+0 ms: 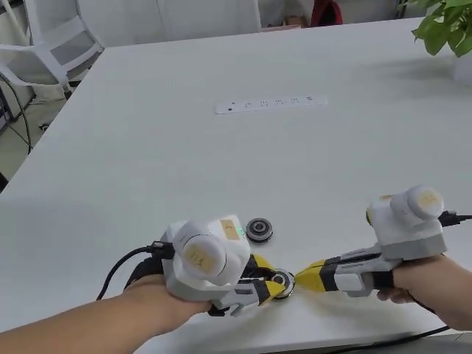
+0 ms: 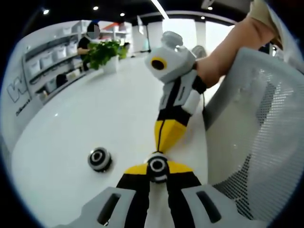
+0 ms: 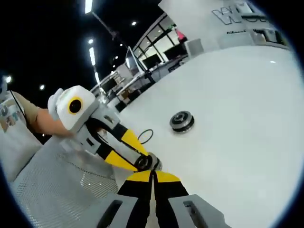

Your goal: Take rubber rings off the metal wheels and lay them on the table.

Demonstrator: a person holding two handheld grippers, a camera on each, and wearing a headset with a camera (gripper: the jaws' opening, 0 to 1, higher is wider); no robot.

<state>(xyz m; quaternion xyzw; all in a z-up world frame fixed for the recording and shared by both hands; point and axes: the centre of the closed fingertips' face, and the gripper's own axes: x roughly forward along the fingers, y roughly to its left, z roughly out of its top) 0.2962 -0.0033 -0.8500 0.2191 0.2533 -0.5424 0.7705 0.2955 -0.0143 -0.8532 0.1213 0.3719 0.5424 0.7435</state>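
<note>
White worktop (image 1: 221,162) carries the work near its front edge, where a metal wheel (image 2: 157,166) is clamped across its rim by the left gripper (image 1: 271,286). It is met tip-on from the right by the right gripper (image 1: 304,276), jaws pressed together; whether anything is pinched between them cannot be told. A second wheel (image 1: 259,229) lies just beyond.

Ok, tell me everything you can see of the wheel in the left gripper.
The wheel is small and round: silvery metal with a dark rubber-looking ring and dark centre. The left gripper clamps it between yellow-tipped jaws near the front edge of the table. The right gripper, tips closed, touches its rim.
</note>
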